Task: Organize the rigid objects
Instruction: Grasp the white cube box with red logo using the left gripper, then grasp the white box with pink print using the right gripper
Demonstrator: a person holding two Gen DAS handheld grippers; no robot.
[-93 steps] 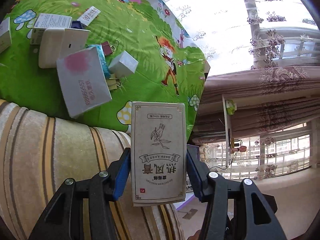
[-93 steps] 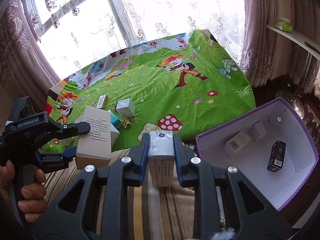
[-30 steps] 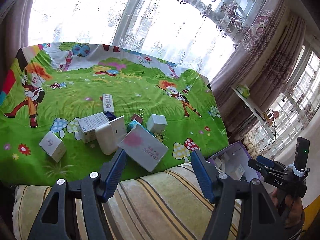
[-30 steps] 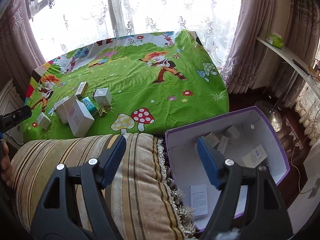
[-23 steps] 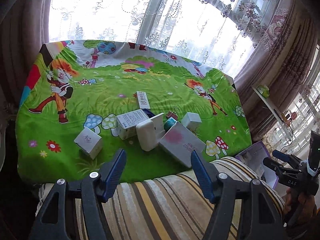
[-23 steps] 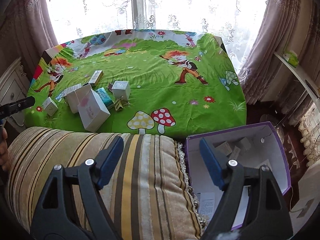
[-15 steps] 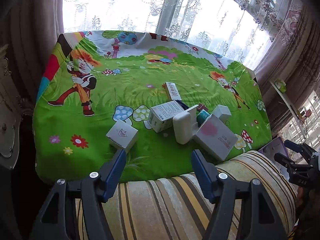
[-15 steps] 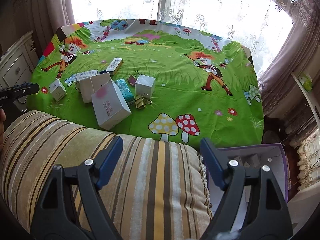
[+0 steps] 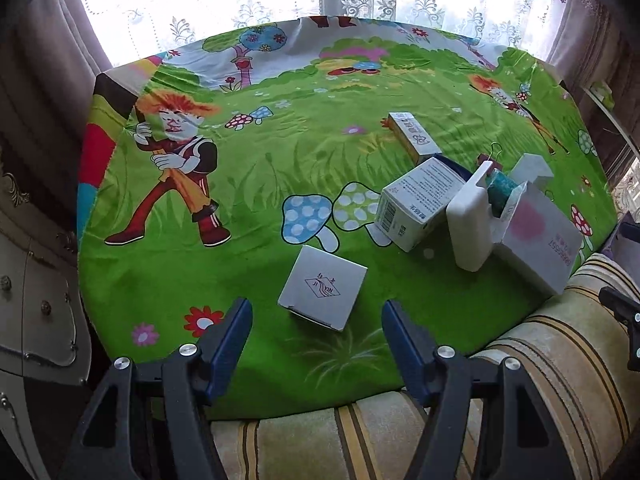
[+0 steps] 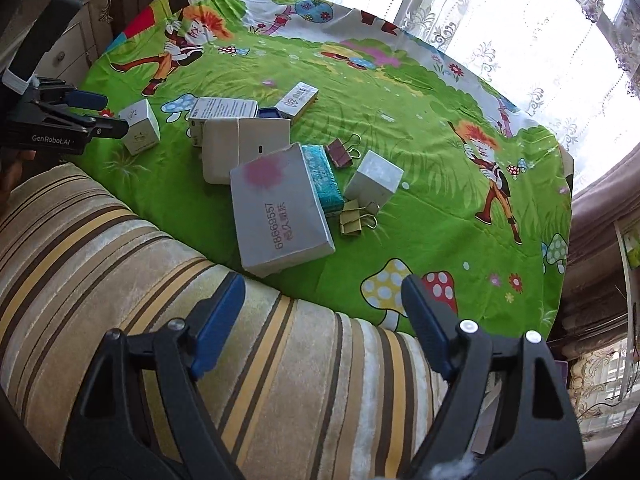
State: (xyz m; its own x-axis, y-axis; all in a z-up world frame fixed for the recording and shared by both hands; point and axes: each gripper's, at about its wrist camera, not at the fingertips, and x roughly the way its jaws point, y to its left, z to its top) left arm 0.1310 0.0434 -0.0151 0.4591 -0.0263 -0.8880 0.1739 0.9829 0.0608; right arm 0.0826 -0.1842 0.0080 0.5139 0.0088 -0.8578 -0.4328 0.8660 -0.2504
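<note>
In the left wrist view the left tongs [image 9: 316,320] stand spread and empty at the bottom of the frame, over the green cartoon sheet [image 9: 256,184] of the bed. Just above the gap between the blue pads [image 9: 230,344] lies a small white cube box [image 9: 323,293], apart from the rest. To the right of centre sits a cluster: a printed carton [image 9: 416,204], a slim box [image 9: 414,137] behind it, a white case [image 9: 470,224] standing on edge, a teal packet [image 9: 502,190] and a grey box [image 9: 536,236] with a pink blot, its near end touching the striped cushion [image 9: 552,364]. In the right wrist view the right tongs [image 10: 323,320], whose jaws have just been opening with nothing between them, hover over that cushion at lower centre. The grey box lies just above them, the left tongs show at the upper left edge beside the cube box, and right of the grey box are a grey cube [image 10: 374,178], a maroon clip [image 10: 340,152] and a gold clip [image 10: 354,218].
</note>
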